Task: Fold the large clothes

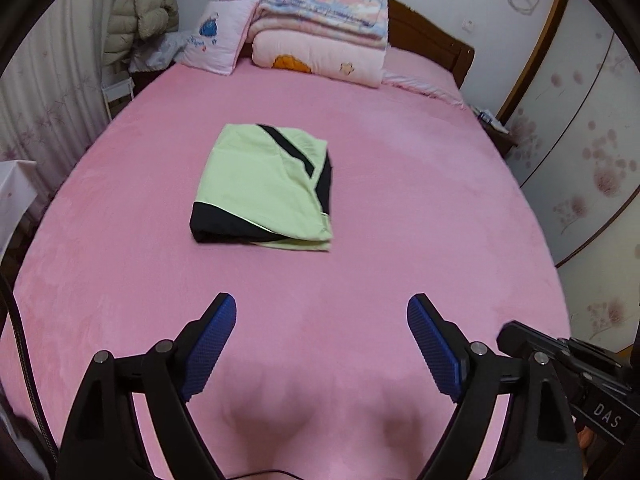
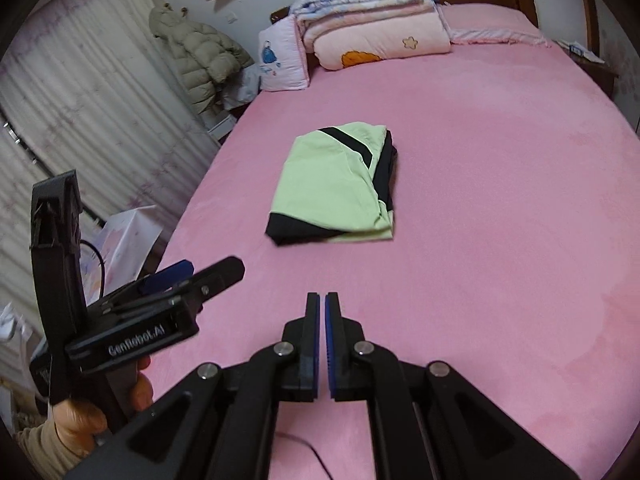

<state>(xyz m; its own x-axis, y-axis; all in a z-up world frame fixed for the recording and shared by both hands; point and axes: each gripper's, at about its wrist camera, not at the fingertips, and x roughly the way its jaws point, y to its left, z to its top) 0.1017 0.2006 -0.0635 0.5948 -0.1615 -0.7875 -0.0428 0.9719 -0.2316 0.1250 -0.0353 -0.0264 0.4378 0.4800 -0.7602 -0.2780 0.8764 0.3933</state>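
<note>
Nearest, the left gripper (image 1: 321,316) hovers over the bed with its blue, bumpy fingers (image 1: 212,346) spread wide and nothing between them. The right gripper (image 2: 322,312) is just beside it, its fingers pressed together on nothing. Both are well apart from the cloth.

The bed (image 1: 420,208) is covered in a soft, fuzzy pink sheet that looks flat and smooth.

Farther out, in the middle of the bed, lies the green and black garment (image 1: 264,188). It is already folded into a neat, thick square, with black bands along the near edge and right side. The cloth looks thin and smooth, maybe a sports jacket, though I cannot tell for sure.

So the folding looks done, or almost done. The next move may be only to press the pile flat or tidy a loose edge at the near right corner. That would call for reaching forward gently so the layers do not slide.

At the far end sit a pink pillow (image 1: 218,38) and a stack of puffy folded quilts (image 1: 320,32).
</note>
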